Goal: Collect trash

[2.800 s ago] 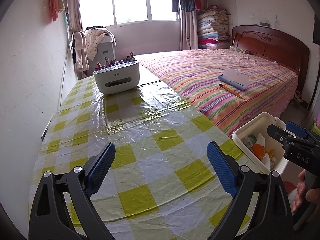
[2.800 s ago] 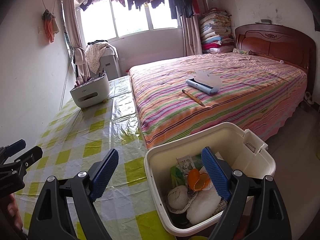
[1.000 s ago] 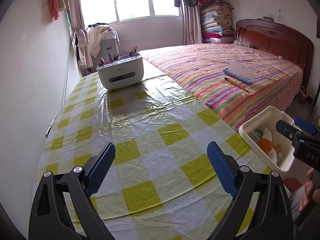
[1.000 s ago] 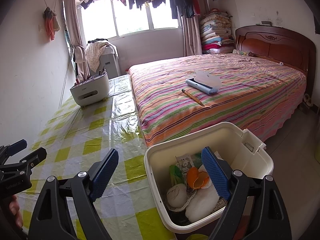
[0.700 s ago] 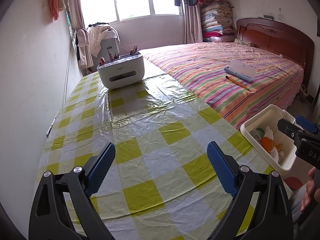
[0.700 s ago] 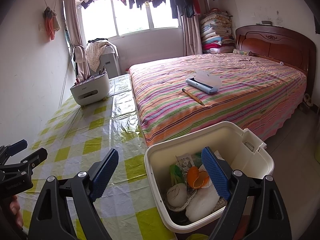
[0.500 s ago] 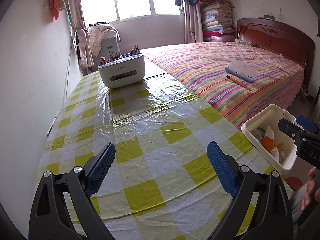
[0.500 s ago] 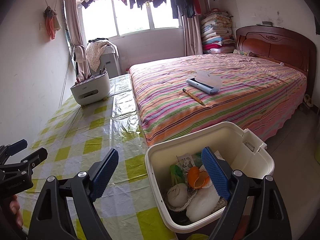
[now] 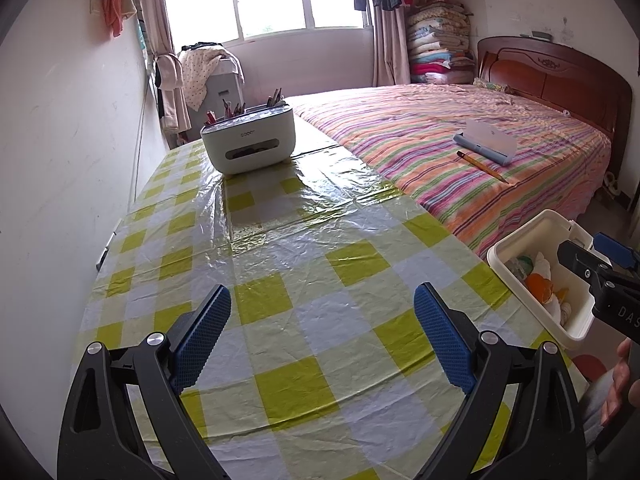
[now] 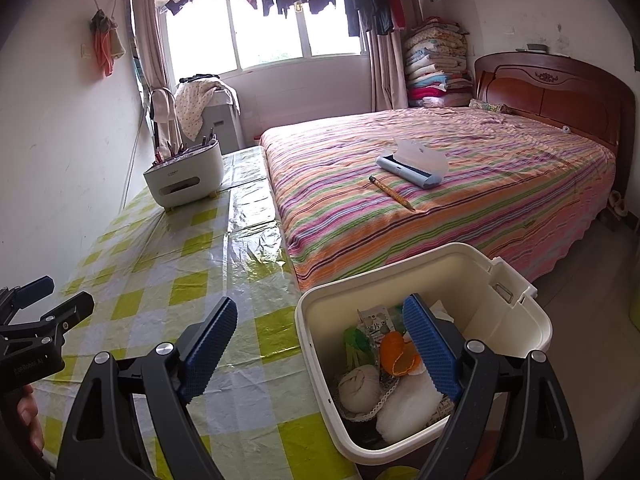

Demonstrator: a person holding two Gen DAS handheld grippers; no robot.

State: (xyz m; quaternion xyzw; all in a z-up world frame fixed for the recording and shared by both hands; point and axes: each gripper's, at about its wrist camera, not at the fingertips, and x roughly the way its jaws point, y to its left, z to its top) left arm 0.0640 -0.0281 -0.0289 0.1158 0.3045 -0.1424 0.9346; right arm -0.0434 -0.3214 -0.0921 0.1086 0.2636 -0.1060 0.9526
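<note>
A cream plastic bin [image 10: 472, 280] stands just past the table's right edge, beside the bed. It holds trash: a white wad [image 10: 359, 389], an orange peel [image 10: 394, 350], a small carton and green scraps. The bin also shows in the left wrist view [image 9: 532, 236]. My right gripper [image 10: 320, 344] is open and empty, hovering over the bin's near rim and the table edge. My left gripper [image 9: 322, 330] is open and empty above the yellow-checked tablecloth [image 9: 300, 248]. The right gripper also shows at the right of the left wrist view [image 9: 600, 268].
A white organizer box [image 9: 248, 146] with pens stands at the table's far end. A striped bed [image 10: 440, 184] carries a blue lint roller [image 10: 412, 168] and a pencil [image 10: 392, 194]. A wall runs along the table's left side. A window and hanging clothes are at the back.
The left wrist view has drifted slightly back and up, so the bin sits a bit further right. The right gripper has hardly moved. Both stay open.
</note>
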